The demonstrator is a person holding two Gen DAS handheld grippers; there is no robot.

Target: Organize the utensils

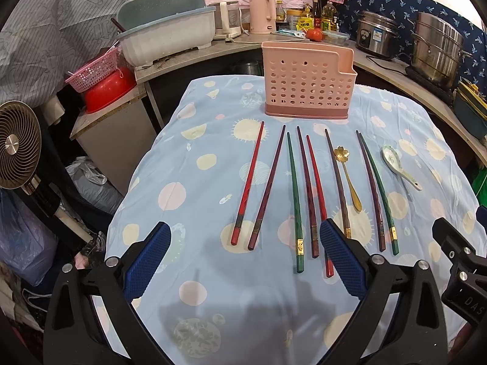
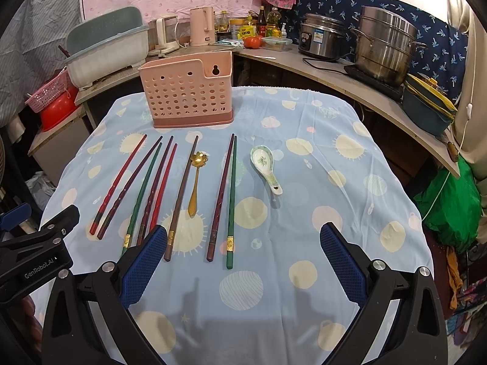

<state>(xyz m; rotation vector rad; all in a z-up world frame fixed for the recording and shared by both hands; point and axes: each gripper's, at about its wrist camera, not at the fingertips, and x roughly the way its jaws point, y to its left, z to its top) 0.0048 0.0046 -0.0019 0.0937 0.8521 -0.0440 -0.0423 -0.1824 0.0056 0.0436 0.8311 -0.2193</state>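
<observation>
Chopsticks (image 1: 292, 200): eight, loose on the cloth
Spoons: gold spoon (image 1: 347, 176), ceramic spoon (image 2: 265, 168)
Holder (image 1: 307, 82): one, empty
Left gripper (image 1: 245, 261): jaws apart
Right gripper (image 2: 243, 261): jaws apart

Red chopstick (image 1: 316, 194): its lower end passes behind the left gripper's (image 1: 245, 261) right finger pad.
Green chopstick (image 2: 141, 196): its handle end is hidden behind the right gripper's (image 2: 243, 263) left finger pad.
Utensil holder (image 2: 187, 91): its inside cannot be seen from either view.
Bottles (image 2: 269, 24): labels too small to read.
Fan (image 1: 18, 144): cut off by the left edge.
</observation>
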